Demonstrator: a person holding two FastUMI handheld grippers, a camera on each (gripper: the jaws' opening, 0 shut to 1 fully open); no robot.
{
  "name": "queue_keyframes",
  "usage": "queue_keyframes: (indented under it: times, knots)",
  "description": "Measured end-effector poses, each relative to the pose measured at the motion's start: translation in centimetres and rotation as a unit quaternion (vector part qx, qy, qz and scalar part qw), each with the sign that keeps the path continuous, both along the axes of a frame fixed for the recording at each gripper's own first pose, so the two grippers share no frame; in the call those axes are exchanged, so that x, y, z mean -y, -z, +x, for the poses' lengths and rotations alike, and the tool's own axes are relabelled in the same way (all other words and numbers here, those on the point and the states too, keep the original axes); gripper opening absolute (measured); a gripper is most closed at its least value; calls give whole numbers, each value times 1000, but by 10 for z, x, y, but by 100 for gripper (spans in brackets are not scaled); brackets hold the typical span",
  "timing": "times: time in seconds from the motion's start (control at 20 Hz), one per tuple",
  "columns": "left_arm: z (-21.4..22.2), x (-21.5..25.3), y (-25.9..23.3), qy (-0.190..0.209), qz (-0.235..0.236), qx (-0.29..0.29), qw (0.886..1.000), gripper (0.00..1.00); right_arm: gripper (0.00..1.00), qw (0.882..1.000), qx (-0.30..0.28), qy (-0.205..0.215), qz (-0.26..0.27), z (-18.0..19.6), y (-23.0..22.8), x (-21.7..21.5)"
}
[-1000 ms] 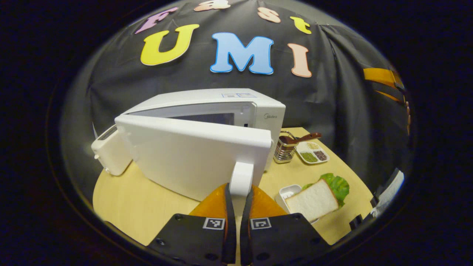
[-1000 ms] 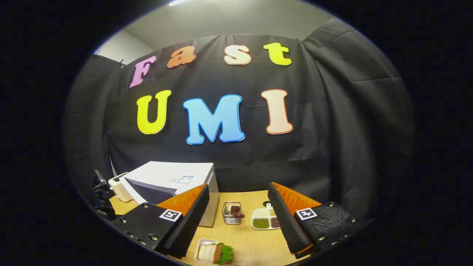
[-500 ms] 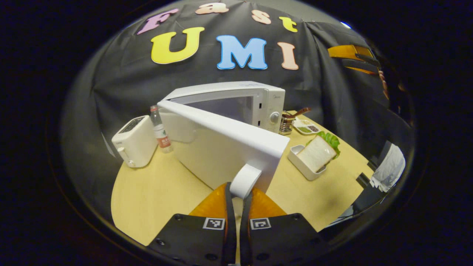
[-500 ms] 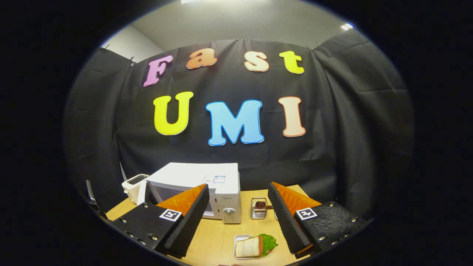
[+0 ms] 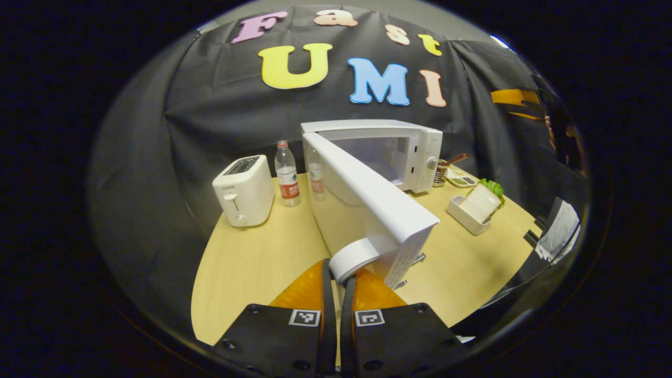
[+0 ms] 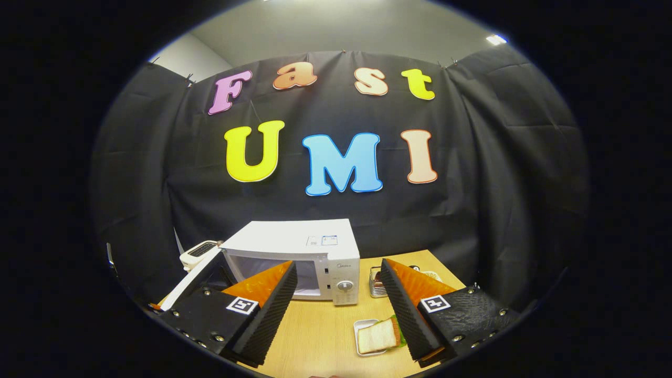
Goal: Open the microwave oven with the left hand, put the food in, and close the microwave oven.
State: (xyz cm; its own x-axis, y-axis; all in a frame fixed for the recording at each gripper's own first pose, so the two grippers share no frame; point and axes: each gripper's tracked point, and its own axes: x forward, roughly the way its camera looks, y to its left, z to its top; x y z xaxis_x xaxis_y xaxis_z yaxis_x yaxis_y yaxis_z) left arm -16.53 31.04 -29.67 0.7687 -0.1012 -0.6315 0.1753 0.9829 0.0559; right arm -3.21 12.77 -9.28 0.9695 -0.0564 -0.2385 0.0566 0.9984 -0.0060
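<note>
Microwave oven [image 5: 415, 157] stands at the back of the wooden table [image 5: 252, 262], its door [image 5: 367, 194] swung wide open and the cavity showing. In the left gripper view, the left gripper [image 5: 338, 278] has both fingers clamped on the white door handle [image 5: 353, 257]. A toaster [image 5: 244, 190] and a water bottle [image 5: 286, 178] stand left of the oven. The sandwich [image 5: 480, 202], bread over lettuce, sits in a white tray [image 5: 462, 215] on the table to the oven's right. In the right gripper view, the right gripper [image 6: 338, 302] hangs above the table with its fingers wide apart, holding nothing
</note>
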Motion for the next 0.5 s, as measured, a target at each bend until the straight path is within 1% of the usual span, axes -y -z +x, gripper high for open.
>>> queue_keyframes:
  times: [0.05,0.1,0.15,0.2,0.35,0.4,0.45,0.5]
  knots:
    - [-1,-13,0,-4,4,1,1000,9,96,1000,-1,-3,0,2,0,-3]
    - [0,-22,1,-8,7,2,1000,10,96,1000,-2,-6,0,5,1,-5]
    - [0,-27,0,-11,2,2,1000,10,96,1000,-4,-10,0,7,1,-7]
    - [-1,-30,-2,-11,-2,3,1000,8,96,1000,-7,-15,0,9,4,-9]
    - [-1,-32,-1,-13,-4,9,1000,10,96,999,-21,-24,-1,20,13,-3]
    - [0,-30,2,-12,-9,10,1000,12,96,999,-26,-25,0,24,15,0]
    - [-4,-28,1,-13,-15,11,1000,12,96,999,-30,-27,5,27,17,5]
    - [-8,-27,1,-16,-20,12,1000,19,96,999,-34,-27,9,30,20,10]
